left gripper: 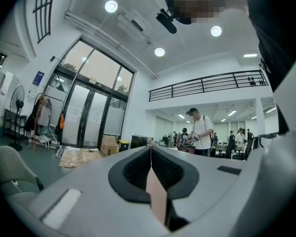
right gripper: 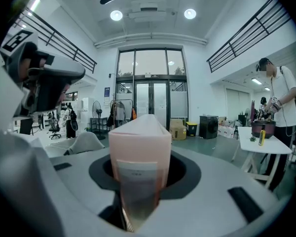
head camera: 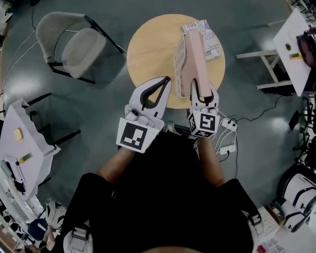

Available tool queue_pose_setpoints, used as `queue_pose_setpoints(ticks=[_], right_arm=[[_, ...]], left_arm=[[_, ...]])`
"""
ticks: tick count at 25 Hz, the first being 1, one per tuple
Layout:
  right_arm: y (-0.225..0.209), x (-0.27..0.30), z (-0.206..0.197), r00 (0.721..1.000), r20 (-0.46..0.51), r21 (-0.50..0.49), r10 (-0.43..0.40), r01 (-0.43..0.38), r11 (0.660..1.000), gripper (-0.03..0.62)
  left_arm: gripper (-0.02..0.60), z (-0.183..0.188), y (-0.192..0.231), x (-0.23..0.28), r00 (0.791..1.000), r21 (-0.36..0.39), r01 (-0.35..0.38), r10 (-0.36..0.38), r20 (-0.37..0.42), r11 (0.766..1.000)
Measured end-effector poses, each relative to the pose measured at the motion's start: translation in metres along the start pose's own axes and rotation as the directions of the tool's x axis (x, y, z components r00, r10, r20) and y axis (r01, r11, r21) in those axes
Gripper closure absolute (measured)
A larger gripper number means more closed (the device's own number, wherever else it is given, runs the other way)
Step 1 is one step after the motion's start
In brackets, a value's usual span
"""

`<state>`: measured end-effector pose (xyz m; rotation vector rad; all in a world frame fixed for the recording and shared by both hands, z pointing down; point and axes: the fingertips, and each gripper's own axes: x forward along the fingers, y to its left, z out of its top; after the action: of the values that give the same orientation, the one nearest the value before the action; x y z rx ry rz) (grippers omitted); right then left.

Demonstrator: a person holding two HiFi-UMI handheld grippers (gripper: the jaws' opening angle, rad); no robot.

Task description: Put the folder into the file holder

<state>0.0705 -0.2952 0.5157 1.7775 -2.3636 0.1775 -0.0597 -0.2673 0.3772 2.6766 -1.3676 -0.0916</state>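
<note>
A pink folder (head camera: pixel 192 62) reaches out from my right gripper (head camera: pixel 203 92) over a round wooden table (head camera: pixel 150 49); the jaws are shut on its near end. The right gripper view shows the folder (right gripper: pixel 138 147) end-on, filling the gap between the jaws. A white file holder (head camera: pixel 177 62) with a perforated side lies on the table, touching the folder's left edge; a panel with printed lettering (head camera: pixel 210 40) shows to the folder's right. My left gripper (head camera: pixel 165 81) hovers at the table's near edge, tips together. In its own view a thin pink strip (left gripper: pixel 158 196) sits deep between the jaws.
A grey chair (head camera: pixel 76 46) stands left of the table. White tables stand at the right (head camera: pixel 297 46) and the left (head camera: pixel 21 136). Cables and a power strip (head camera: pixel 226 136) lie on the floor by my feet. A person in a white shirt (right gripper: pixel 278 98) stands at a table far off.
</note>
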Motion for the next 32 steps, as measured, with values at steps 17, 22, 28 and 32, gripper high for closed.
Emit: queue_pose_setpoints(ticks=[17, 22, 28, 32], right_arm=[[0.0, 0.004, -0.017, 0.999, -0.043, -0.001, 0.01, -0.01, 1.0, 0.45], [0.0, 0.006, -0.024, 0.998, -0.064, 0.0, 0.012, -0.012, 1.0, 0.45], [0.002, 0.008, -0.033, 0.996, -0.087, 0.0, 0.018, -0.018, 1.0, 0.45], [0.0, 0.008, -0.033, 0.995, -0.095, -0.001, 0.022, -0.022, 1.0, 0.448]], left_arm=[[0.575, -0.001, -0.002, -0.002, 1.0, -0.002, -0.01, 0.01, -0.005, 1.0], [0.575, -0.002, -0.002, -0.002, 1.0, 0.003, -0.01, 0.01, -0.005, 1.0], [0.574, -0.004, -0.002, -0.001, 1.0, 0.001, -0.006, 0.006, -0.007, 1.0], [0.575, -0.006, -0.002, 0.0, 1.0, 0.0, -0.008, 0.008, -0.012, 1.0]])
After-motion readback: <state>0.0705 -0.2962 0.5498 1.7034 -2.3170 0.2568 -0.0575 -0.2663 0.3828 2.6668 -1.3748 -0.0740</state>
